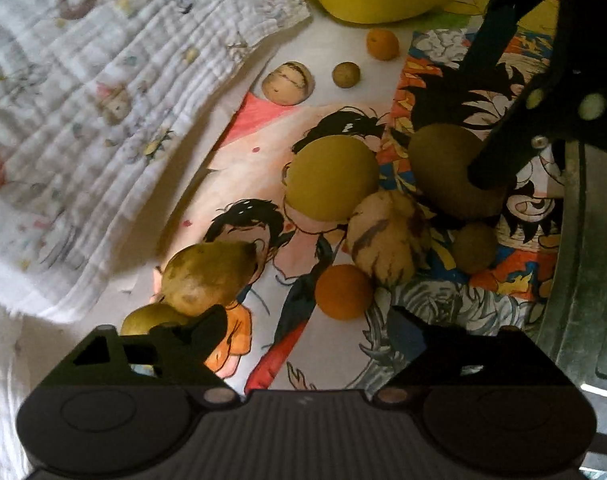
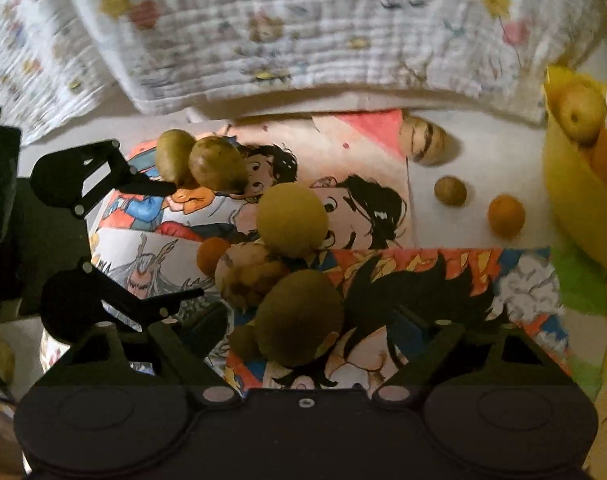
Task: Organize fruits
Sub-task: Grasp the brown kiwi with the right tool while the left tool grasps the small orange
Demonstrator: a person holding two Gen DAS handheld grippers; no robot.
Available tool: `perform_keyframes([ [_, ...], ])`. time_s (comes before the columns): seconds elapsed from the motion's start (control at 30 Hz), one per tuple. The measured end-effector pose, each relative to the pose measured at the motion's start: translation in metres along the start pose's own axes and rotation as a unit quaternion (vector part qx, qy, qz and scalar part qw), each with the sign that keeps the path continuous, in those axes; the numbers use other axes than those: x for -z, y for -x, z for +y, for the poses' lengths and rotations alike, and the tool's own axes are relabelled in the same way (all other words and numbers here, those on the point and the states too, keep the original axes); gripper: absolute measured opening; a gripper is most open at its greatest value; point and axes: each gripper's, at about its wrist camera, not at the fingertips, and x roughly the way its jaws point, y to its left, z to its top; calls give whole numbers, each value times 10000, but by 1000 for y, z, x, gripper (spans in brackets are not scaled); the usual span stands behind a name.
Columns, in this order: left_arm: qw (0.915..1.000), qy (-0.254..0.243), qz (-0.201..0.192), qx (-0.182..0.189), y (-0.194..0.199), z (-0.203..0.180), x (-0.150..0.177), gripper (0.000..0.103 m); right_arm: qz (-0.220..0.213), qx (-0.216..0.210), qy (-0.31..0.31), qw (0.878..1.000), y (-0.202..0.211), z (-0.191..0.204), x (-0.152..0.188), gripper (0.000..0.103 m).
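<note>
Several fruits lie on a cartoon-print cloth (image 1: pixel 263 128). In the left wrist view my left gripper (image 1: pixel 309 320) is open, with an orange (image 1: pixel 344 291) just ahead between its fingers and a pear (image 1: pixel 207 278) at its left finger. A striped fruit (image 1: pixel 383 236), a round green fruit (image 1: pixel 332 178) and a brown fruit (image 1: pixel 443 168) lie beyond. My right gripper (image 2: pixel 307 320) is open around the brown fruit (image 2: pixel 299 316); its finger (image 1: pixel 499 160) touches that fruit. A yellow bowl (image 1: pixel 375 0) holds fruit at the far side, and also shows in the right wrist view (image 2: pixel 575 200).
A white quilted blanket (image 1: pixel 83 120) covers the left side. Near the bowl lie a small orange (image 1: pixel 382 44), a small brown fruit (image 1: pixel 346 75) and a striped fruit (image 1: pixel 288 83). A dark metal surface (image 1: pixel 583 280) borders the cloth on the right.
</note>
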Motion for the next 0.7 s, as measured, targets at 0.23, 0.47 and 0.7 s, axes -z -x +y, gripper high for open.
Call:
perform_keyframes([
  [0.23, 9985, -268, 29, 478, -10, 0, -2, 65, 340, 57, -765, 9965, -22, -12, -2, 82],
  [0.47, 9975, -267, -138, 647, -15, 2, -4, 63, 384, -57, -947, 9948, -31, -16, 1, 81],
  [0.7, 9956, -189, -157, 905, -18, 6, -6, 54, 437, -19, -904, 9949, -38, -12, 6, 76],
])
